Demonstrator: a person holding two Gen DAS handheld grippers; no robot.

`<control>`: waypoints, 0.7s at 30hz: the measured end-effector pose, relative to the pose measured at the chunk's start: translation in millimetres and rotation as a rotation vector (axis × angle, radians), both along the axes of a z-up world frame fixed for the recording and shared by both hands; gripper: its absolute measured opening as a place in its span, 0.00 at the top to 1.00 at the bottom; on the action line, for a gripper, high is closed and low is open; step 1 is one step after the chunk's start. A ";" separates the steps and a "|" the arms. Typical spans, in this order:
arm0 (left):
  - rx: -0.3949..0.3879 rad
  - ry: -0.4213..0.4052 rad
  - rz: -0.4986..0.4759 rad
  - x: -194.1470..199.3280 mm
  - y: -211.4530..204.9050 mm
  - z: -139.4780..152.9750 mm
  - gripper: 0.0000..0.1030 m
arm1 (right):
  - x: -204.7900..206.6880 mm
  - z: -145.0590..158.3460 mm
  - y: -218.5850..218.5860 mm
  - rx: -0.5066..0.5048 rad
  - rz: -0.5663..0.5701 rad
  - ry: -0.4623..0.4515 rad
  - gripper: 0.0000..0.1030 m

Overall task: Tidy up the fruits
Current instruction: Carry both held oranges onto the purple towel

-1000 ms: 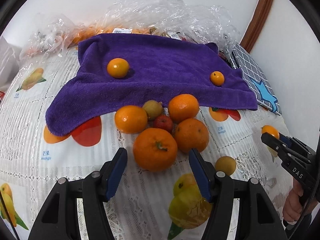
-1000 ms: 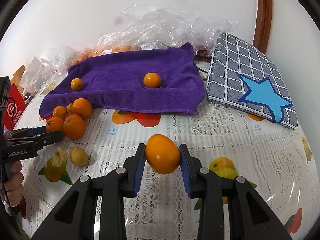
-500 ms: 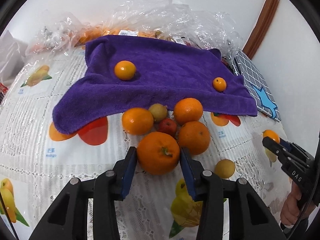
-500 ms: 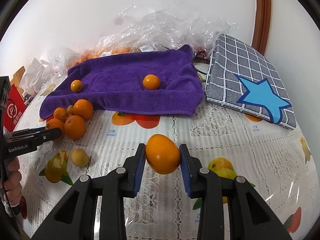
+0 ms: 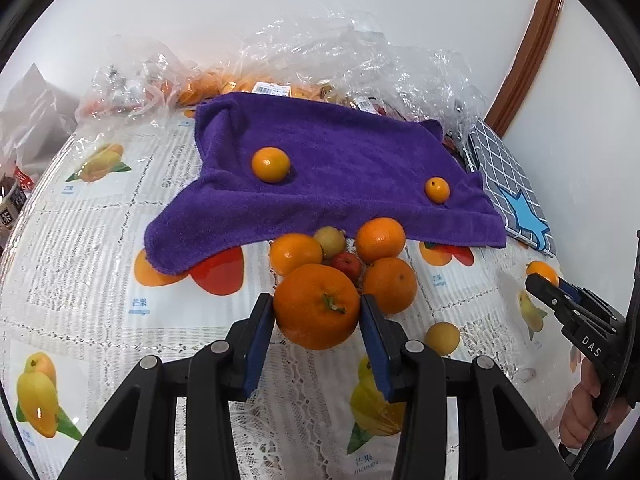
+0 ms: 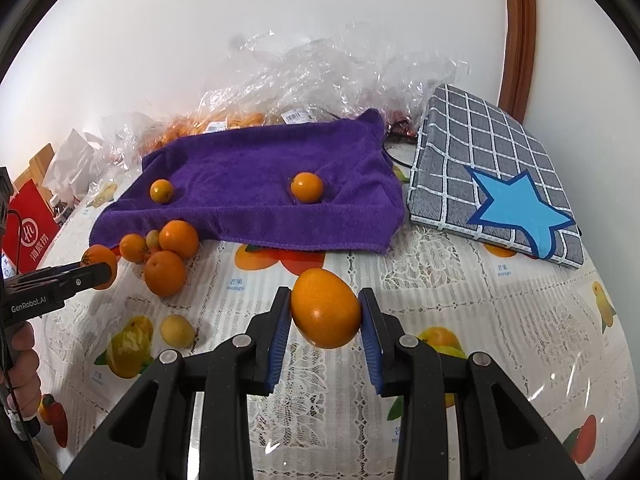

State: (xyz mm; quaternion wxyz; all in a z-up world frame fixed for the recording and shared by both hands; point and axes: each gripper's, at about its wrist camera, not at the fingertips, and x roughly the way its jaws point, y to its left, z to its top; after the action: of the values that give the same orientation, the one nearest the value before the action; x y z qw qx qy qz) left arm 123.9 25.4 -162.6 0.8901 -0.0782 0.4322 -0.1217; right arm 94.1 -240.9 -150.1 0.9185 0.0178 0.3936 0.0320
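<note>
Your left hand-held gripper [image 5: 318, 312] has closed its pads onto the big orange [image 5: 317, 306] since a second ago.
Just beyond it, the other fruits [image 5: 362, 256] cluster against the purple towel [image 5: 340, 168] on the desk [image 5: 88, 240]. Your right hand-held gripper [image 6: 325, 314] stays clamped on a smooth orange fruit [image 6: 326, 308], with the towel ahead of it and the checked cushion [image 6: 492, 176] ahead to its right.

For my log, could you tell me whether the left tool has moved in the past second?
Yes. The left tool moved forward toward the purple towel and closed on the big orange.
</note>
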 end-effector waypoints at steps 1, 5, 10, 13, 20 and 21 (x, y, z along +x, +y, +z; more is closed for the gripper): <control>0.000 -0.002 0.001 -0.5 0.9 1.0 0.60 | -0.4 0.9 0.4 0.001 -0.001 -0.003 0.68; 0.003 -0.012 0.006 -2.6 3.1 5.5 0.60 | -1.0 4.7 1.4 0.007 -0.006 -0.011 0.68; -0.004 -0.021 0.010 -4.1 7.5 10.9 0.60 | -2.0 9.3 3.5 0.007 -0.005 -0.020 0.68; -0.007 -0.026 0.014 -3.4 9.2 13.7 0.60 | -1.9 12.5 3.9 0.008 -0.004 -0.026 0.68; -0.014 -0.038 0.021 -2.4 13.2 21.7 0.60 | -0.2 18.9 3.8 0.011 -0.007 -0.037 0.68; -0.013 -0.040 0.022 -2.0 13.1 22.5 0.60 | 0.4 19.5 3.7 0.012 -0.007 -0.038 0.68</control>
State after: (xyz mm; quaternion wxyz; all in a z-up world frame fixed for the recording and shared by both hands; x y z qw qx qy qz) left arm 121.9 38.5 -140.2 0.8993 -0.0864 0.4127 -0.1162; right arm 94.5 -237.2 -130.6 0.9259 0.0242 0.3757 0.0317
